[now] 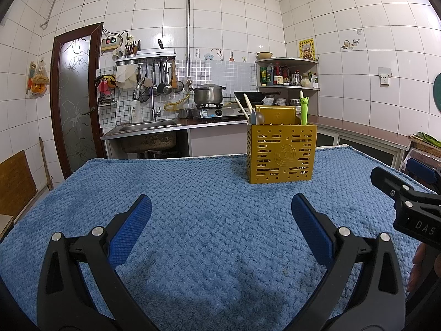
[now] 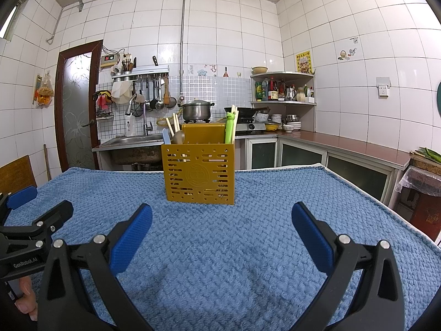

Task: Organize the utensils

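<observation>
**Both grippers empty, utensils already standing in the yellow holder**

On the left side, the left gripper (image 1: 220, 215) hangs low over the blue towel (image 1: 193, 193) with its jaws spread wide and nothing between the blue pads (image 1: 129, 231). It sits well back from the holder, which suggests it is resting between moves, not reaching for anything.

Towards the middle of the table stands the yellow utensil holder (image 2: 199, 172), upright on the towel near the far edge. Its perforated walls probably let wet utensils drain. From the right wrist view, the wooden chopsticks (image 2: 172, 124) lean out of the left compartment beside a spoon (image 2: 179, 136), while the green frog-topped utensil (image 2: 230, 127) stands upright on the right. Sorting by compartment appears to be the point of the arrangement.

On the right, the right gripper (image 2: 222, 218) faces the holder squarely, jaws likewise wide apart and holding nothing. No loose utensil shows anywhere on the towel in either view, so the organizing looks finished or nearly so.
</observation>
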Demonstrator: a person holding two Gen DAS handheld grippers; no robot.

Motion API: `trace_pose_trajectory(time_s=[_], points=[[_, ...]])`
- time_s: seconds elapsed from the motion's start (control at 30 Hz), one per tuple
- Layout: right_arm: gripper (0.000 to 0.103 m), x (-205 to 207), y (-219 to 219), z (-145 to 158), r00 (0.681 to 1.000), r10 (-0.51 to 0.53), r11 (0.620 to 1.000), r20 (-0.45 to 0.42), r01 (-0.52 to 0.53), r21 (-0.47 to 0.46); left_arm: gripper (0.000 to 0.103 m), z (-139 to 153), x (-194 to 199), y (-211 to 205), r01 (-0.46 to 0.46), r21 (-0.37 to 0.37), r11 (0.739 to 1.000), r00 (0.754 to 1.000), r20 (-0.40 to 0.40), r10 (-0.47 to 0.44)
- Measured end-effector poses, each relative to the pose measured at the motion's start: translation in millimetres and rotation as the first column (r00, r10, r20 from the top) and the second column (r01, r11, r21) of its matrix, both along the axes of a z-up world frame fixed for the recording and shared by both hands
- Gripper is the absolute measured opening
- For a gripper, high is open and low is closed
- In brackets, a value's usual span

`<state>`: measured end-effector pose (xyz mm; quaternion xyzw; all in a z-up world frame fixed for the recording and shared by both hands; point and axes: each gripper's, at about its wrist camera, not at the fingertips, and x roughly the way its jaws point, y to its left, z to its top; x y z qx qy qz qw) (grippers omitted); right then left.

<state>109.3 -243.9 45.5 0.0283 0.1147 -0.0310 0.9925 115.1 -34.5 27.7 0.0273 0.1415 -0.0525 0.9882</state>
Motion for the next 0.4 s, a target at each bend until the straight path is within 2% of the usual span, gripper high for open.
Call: trace_pose_trajectory(time_s=[0.4], points=[[0.099, -0.3, -1.2, 0.0, 1.0, 0.0, 1.0, -0.002, 0.0, -0.001, 0.098, -2.0, 3.9, 3.4, -0.013, -0.007, 1.0, 1.0, -0.016, 0.013]])
